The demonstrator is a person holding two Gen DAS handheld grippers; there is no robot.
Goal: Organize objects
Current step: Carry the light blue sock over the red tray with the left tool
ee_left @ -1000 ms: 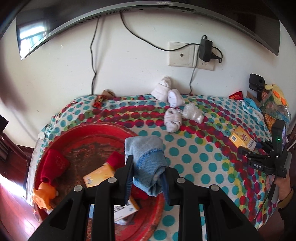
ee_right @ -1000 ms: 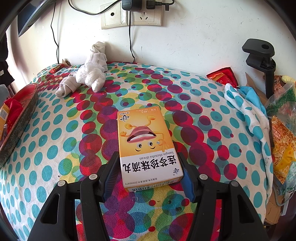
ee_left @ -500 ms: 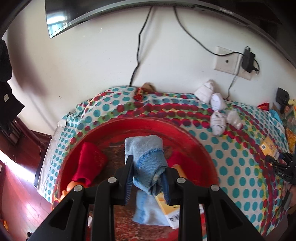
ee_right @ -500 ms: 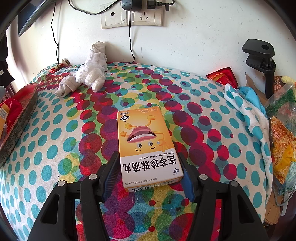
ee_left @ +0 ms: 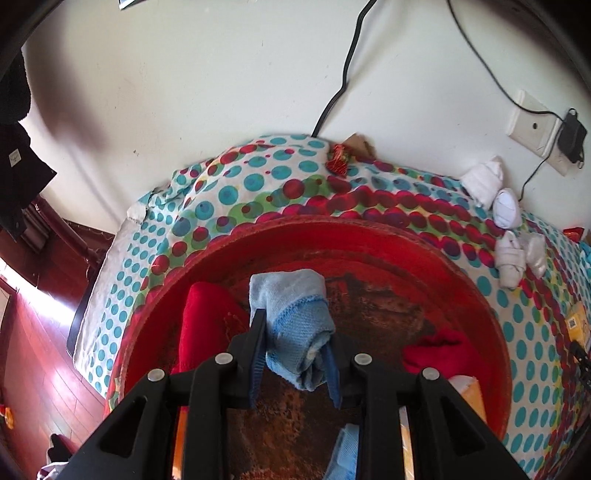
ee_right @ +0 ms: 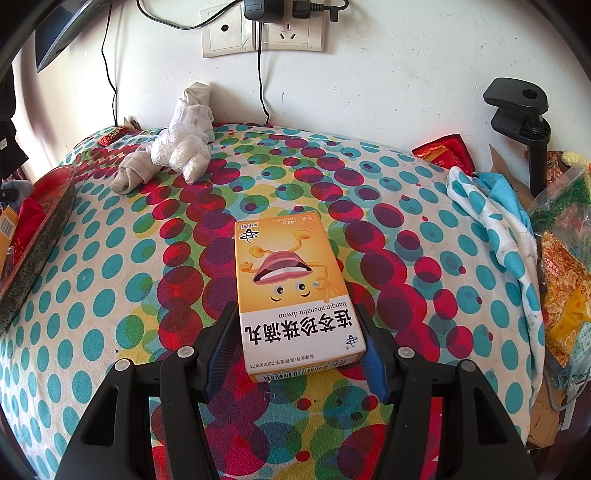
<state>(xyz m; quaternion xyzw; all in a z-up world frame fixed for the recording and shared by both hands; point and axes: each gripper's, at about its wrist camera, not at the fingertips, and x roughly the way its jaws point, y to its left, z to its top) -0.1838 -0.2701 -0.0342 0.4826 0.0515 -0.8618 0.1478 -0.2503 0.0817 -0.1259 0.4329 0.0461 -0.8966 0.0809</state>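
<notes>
My left gripper (ee_left: pixel 295 354) is shut on a rolled light-blue sock (ee_left: pixel 291 325) and holds it above the round red tray (ee_left: pixel 491 314). In the tray lie two red socks (ee_left: pixel 207 325), another blue sock (ee_left: pixel 345 454) and an orange box (ee_left: pixel 472 395). My right gripper (ee_right: pixel 297 347) has its jaws against both sides of an orange medicine box (ee_right: pixel 291 295) that lies on the dotted tablecloth (ee_right: pixel 110 280). The tray's edge (ee_right: pixel 40 236) shows at the left of the right wrist view.
Several rolled white socks (ee_right: pixel 177 147) lie near the wall; they also show in the left wrist view (ee_left: pixel 506 229). A red candy wrapper (ee_left: pixel 338 158), wall sockets with cables (ee_right: pixel 262 33), a black clamp (ee_right: pixel 524 110), a blue dotted cloth (ee_right: pixel 491 210) and snack bags (ee_right: pixel 565 269) stand at the edges.
My left gripper has carried the blue sock leftwards, from the tray's right rim to over its middle. The right gripper and the orange box have not moved.
</notes>
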